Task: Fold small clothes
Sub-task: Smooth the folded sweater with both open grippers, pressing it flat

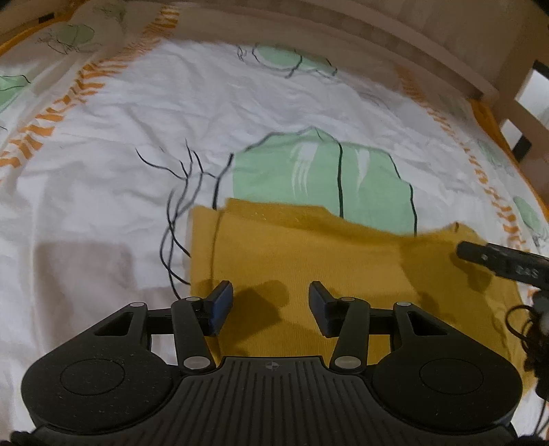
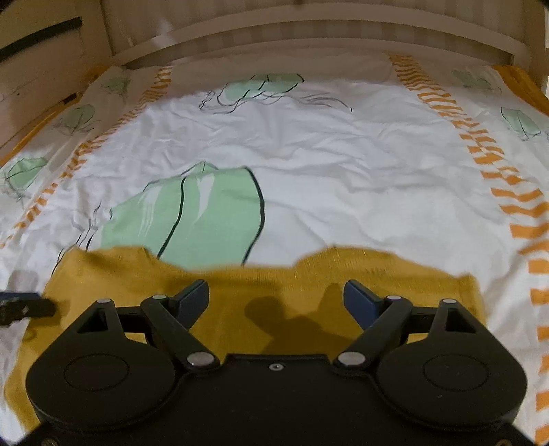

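- Black two-finger left gripper (image 1: 271,305) fills the bottom of the left wrist view, its blue-padded jaws parted with nothing between them, hanging just above the cloth and casting shadows on it.
- Mustard-yellow knitted garment (image 1: 308,260) lies flat on the bed beneath both grippers; its left edge is straight, its far edge uneven, with a second layer showing along the top.
- White wrinkled bedsheet printed with pale green shapes, thin black lines and orange dashed stripes (image 1: 103,171) spreads all around the garment.
- At the right edge of that view, a finger of the right gripper (image 1: 497,262) reaches in over the garment's right part.
- Pale wooden bed frame (image 1: 429,44) runs along the far side of the sheet.
- From the right wrist view, the right gripper (image 2: 276,302) stands released, jaws spread wide and empty above the garment (image 2: 257,288), whose far edge dips in the middle.
- Left gripper's dark tip (image 2: 24,305) shows at the left border, at the garment's left edge.
- The sheet (image 2: 343,171) extends beyond to the bed frame (image 2: 308,31).
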{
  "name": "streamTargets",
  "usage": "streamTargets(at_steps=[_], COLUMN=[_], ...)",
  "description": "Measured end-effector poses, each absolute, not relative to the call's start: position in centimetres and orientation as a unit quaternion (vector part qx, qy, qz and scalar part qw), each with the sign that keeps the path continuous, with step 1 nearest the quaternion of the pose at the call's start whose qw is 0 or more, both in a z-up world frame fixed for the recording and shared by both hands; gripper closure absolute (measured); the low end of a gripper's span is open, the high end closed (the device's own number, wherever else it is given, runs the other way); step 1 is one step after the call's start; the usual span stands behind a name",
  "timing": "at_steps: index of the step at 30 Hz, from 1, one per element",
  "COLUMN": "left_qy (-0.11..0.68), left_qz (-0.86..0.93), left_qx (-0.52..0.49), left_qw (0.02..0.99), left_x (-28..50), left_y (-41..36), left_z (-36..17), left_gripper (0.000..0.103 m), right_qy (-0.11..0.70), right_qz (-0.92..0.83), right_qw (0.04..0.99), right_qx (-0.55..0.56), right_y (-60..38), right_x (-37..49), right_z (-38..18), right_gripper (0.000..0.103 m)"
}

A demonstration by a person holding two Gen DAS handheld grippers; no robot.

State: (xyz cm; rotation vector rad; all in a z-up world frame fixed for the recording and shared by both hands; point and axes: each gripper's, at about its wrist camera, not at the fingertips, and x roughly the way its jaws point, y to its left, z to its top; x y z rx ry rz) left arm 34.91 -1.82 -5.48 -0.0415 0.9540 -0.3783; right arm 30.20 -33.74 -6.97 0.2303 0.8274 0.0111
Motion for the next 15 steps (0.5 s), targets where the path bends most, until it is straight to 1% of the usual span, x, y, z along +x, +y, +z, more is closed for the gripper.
streamTargets(at_steps=[9,12,15], left_qy=[0.465,0.463,0.463], left_qz=[-0.177,-0.180,-0.181], left_qx=[-0.010,-0.008,-0.003], left_qw=[0.867,0.868,0.868], left_x=[35.1,35.0,34.9], left_y=[-1.8,-1.6,-1.5], left_z=[-7.0,-7.1,-7.0], left_gripper=[0.056,0.056,0.056], right_qy=[0.419,0.424,0.425], right_qz=[-0.010,-0.042,-0.063], right_qw=[0.906,0.902,0.896], right_qx=[0.060,0.075,0.112], right_y=[-36.6,-39.1,-41.4], right_x=[25.8,24.8,23.6], right_z=[-8.2,-8.9,-9.0], right_gripper=[0.016,0.015,0.012])
